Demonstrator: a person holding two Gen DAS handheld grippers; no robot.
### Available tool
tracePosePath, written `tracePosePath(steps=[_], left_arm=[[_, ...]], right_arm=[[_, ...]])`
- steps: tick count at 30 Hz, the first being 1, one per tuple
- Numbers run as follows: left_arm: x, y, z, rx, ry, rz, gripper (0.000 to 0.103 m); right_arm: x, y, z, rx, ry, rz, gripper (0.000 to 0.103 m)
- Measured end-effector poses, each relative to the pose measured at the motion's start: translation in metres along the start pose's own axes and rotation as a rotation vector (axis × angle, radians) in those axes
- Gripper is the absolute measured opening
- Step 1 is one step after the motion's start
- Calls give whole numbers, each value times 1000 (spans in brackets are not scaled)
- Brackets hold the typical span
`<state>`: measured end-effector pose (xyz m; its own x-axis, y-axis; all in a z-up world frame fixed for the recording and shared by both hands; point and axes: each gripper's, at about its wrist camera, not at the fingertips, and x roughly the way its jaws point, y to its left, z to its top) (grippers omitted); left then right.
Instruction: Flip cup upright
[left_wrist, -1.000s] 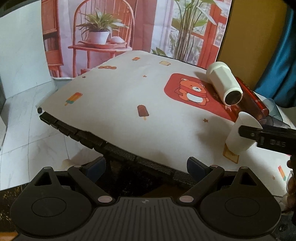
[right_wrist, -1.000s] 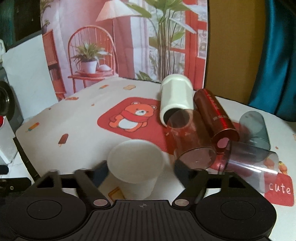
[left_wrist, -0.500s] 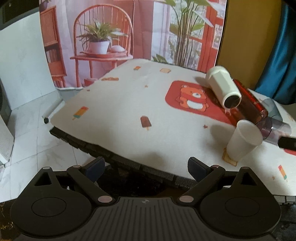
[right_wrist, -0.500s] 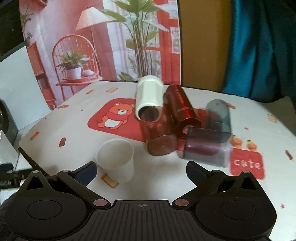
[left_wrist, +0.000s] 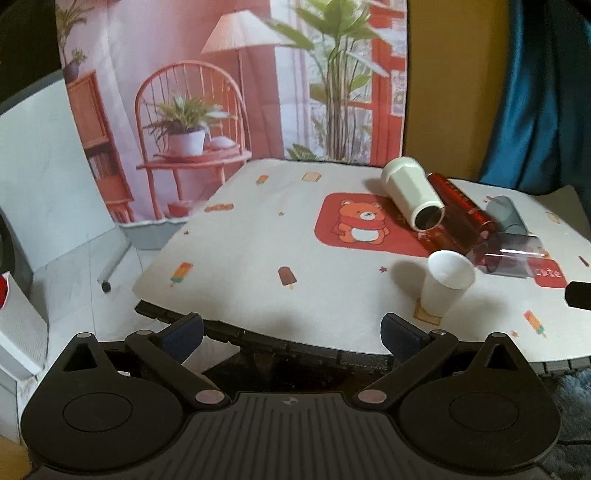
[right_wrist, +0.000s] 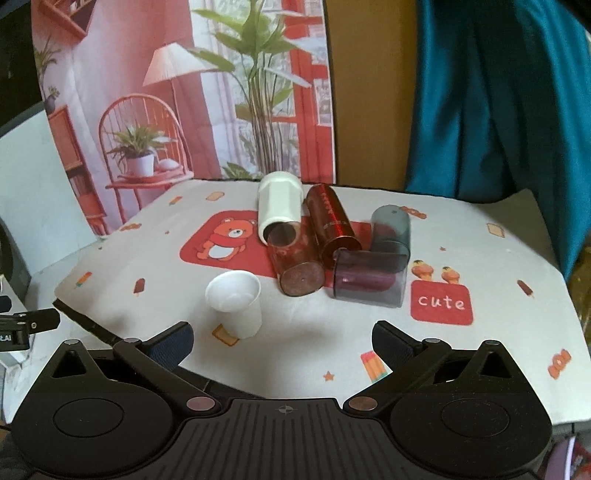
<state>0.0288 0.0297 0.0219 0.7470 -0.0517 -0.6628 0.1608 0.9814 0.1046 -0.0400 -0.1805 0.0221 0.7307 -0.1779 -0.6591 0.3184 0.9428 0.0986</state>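
Observation:
A white paper cup (right_wrist: 236, 302) stands upright, mouth up, on the printed tablecloth (right_wrist: 295, 343) near the front edge; it also shows in the left wrist view (left_wrist: 447, 283). My right gripper (right_wrist: 282, 343) is open and empty, a short way back from the cup, which sits ahead of its left finger. My left gripper (left_wrist: 291, 336) is open and empty, off the table's near-left edge. The tip of the right gripper shows at the right edge of the left wrist view (left_wrist: 578, 294).
Several cups lie on their sides behind the paper cup: a white one (right_wrist: 279, 206), a clear red one (right_wrist: 295, 258), a dark red one (right_wrist: 332, 225), a grey one (right_wrist: 390, 229) and a purple one (right_wrist: 369, 277). A teal curtain (right_wrist: 498, 96) hangs at the back right.
My right gripper has let go of the paper cup and drawn back and up from it. The cup stays upright. My left gripper has also drawn back and risen.

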Motion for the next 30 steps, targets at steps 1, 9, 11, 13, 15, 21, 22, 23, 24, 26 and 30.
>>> tracePosePath(steps=[1,9,11,13,15,21,22,23,24,26,30], left_arm=[[-7,-1,-1,7,-6,-4,103],[-35,-4,-16,7,-16,-21,103],[-37,-5,-22,-6,-11,-22,103],[-36,-5,-27,-17,5,-24,103],[-35,-5,-31,-25,19,-33,103],[-43,-4,-30,-31,-44,-22,103],[-44,-4,-30,-32,-54,-15,103],[-44,-4,-29,-31,-56,-9,103],[-43,-4,-28,-30,-56,-2,103],[-42,-4,-28,-34,-54,1,103],[-41,-4,-28,-39,-52,-4,103]], right_arm=[[-5,2,-3,-3,-6,-7,103],[-32,5,-22,-4,-39,-59,103],[-34,2,-25,17,-39,-60,103],[-34,1,-26,18,-42,-66,103],[-35,2,-26,7,-51,-70,103],[-34,5,-26,-6,-52,-74,103],[-34,5,-26,-6,-51,-74,103],[-34,5,-26,-7,-51,-74,103],[-34,5,-26,-6,-50,-73,103],[-33,5,-25,-6,-48,-74,103],[-32,6,-25,-4,-48,-77,103]])
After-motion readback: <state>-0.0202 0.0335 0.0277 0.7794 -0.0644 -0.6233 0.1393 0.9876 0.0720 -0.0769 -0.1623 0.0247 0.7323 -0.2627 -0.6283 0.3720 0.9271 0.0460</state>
